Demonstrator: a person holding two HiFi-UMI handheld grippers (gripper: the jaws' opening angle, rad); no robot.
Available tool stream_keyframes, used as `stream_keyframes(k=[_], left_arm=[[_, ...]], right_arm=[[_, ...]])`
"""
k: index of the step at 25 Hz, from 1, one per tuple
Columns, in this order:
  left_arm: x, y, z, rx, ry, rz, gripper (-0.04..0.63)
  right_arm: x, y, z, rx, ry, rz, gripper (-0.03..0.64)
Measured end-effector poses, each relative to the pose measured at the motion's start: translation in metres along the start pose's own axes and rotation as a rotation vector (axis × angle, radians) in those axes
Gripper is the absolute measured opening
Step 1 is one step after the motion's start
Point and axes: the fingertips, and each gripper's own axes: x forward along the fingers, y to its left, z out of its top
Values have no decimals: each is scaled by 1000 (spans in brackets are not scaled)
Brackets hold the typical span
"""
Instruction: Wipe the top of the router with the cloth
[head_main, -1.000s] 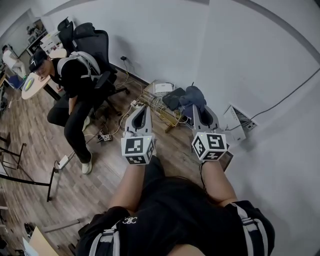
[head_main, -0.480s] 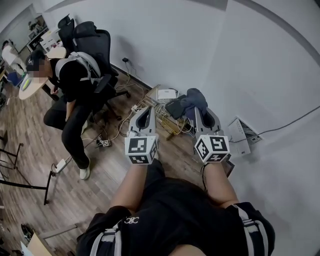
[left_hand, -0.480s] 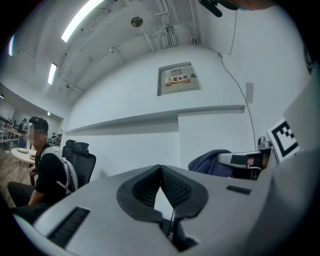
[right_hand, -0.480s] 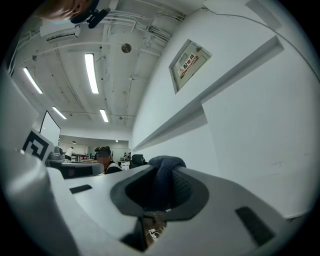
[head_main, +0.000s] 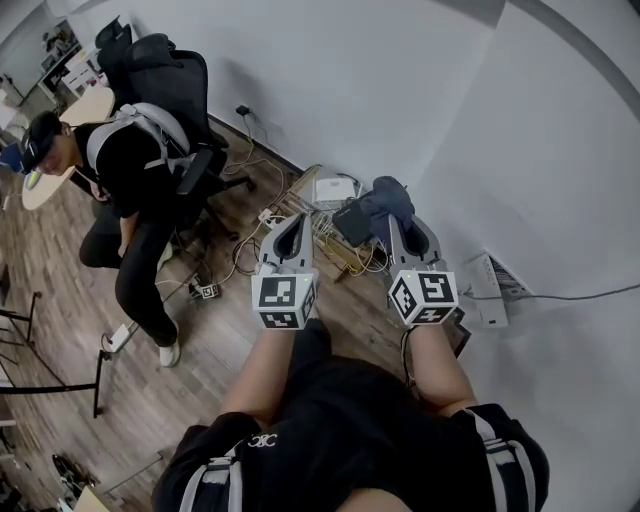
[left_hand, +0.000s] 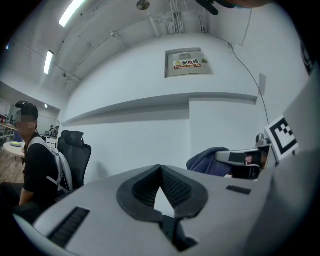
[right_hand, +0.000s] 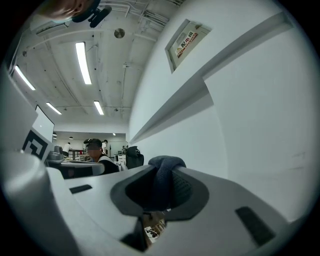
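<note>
Approach step, no wiping yet. Both arms are out in front, side by side, aimed at the clutter where the wall (head_main: 400, 80) meets the floor. Right gripper (head_main: 402, 226) is clamped on the bunched cloth (head_main: 388, 198); left gripper (head_main: 290, 222) is closed on nothing. The router is probably the white box (head_main: 335, 188) among the cables, but I can't confirm. Next: bring the cloth down flat on its top.

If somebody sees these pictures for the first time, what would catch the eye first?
First, the two grippers held out in the middle of the head view: the right gripper is shut on a blue-grey cloth, and the left gripper is shut and empty. Next, a seated person in black at the upper left, and a tangle of cables on the floor by the white wall.
</note>
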Motion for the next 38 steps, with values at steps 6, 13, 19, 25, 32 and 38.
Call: stream_keyframes(k=[6,13,19,25,32,38], left_arm=[[64,42,-16,-11,72,-55,-2],[139,79,-42,-42,149,-129,-2],[172,84,-82,-69,216,-159,-2],[186,85,-132,-108,298,-101,-2],[206,91,-182,-148,375,-25,-2],[218,87,-237,-194,433,20,-2]], right_arm=[[69,-15,-10,15,45,-41,37],[141,-39,-27,19,113,-75,37],[165,-60,-68,32,216,-83,37],[184,-78,-125,16,343,1,37],[214,-99,-194,40,504,85,37],[232,-103,-269,35,693,189,37]])
